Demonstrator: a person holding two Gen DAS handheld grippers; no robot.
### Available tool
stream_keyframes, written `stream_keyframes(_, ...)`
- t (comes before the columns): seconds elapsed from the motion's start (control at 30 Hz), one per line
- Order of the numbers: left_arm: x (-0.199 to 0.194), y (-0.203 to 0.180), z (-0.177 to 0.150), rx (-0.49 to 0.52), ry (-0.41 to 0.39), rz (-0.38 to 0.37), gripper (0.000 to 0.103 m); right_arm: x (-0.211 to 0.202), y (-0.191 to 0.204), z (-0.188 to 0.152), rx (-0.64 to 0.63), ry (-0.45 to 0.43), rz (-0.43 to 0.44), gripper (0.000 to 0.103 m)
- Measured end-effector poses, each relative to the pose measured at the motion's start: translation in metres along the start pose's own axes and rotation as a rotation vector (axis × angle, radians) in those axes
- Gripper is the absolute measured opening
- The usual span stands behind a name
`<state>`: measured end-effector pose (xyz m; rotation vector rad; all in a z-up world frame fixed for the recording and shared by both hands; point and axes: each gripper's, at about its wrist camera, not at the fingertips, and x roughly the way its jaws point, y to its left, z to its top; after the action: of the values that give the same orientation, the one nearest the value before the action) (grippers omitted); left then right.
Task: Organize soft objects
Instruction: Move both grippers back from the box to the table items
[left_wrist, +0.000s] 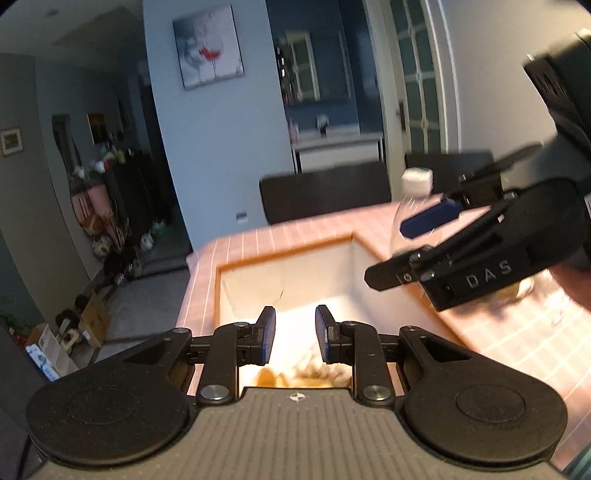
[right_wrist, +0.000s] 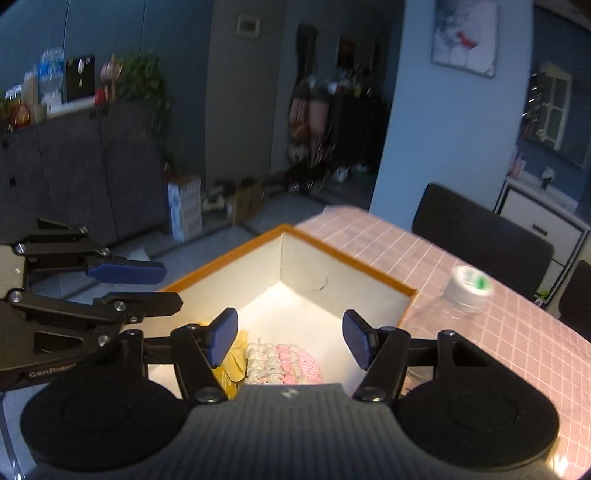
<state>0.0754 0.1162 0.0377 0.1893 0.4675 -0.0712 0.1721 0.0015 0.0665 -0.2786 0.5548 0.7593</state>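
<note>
An orange-rimmed box (right_wrist: 347, 264) with white inner walls stands on the pink checked table. Inside it lie a pink and white knitted cloth (right_wrist: 284, 363) and a yellow cloth (right_wrist: 236, 360). My right gripper (right_wrist: 290, 339) is open and empty, held above the box over the cloths. My left gripper (left_wrist: 294, 334) is open and empty above the box's near side (left_wrist: 284, 254); soft things show blurred below it (left_wrist: 306, 374). Each gripper shows in the other's view: the right one (left_wrist: 413, 240), the left one (right_wrist: 144, 284).
A clear plastic bottle with a white cap (right_wrist: 469, 286) stands on the pink checked tablecloth (right_wrist: 498, 350) right of the box; it also shows in the left wrist view (left_wrist: 415, 192). Dark chairs (right_wrist: 480, 236) stand behind the table. The table's left edge drops to the floor.
</note>
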Motion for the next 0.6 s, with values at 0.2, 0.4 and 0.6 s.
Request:
stream_keyframes(0.2, -0.011, -0.041, 0.001, -0.001, -0.119, -0.018, 0.028, -0.052, -0.010, -0.032, 0.059, -0.096, -0.069, 0.067)
stream_keyframes(0.4, -0.012, -0.078, -0.003, -0.047, -0.197, -0.074, 0.028, -0.091, -0.028, -0.073, 0.128, -0.145, -0.184, 0.070)
stream_keyframes(0.6, -0.007, -0.111, -0.009, -0.095, -0.215, -0.191, 0.028, -0.111, -0.057, -0.113, 0.233, -0.132, -0.270, 0.072)
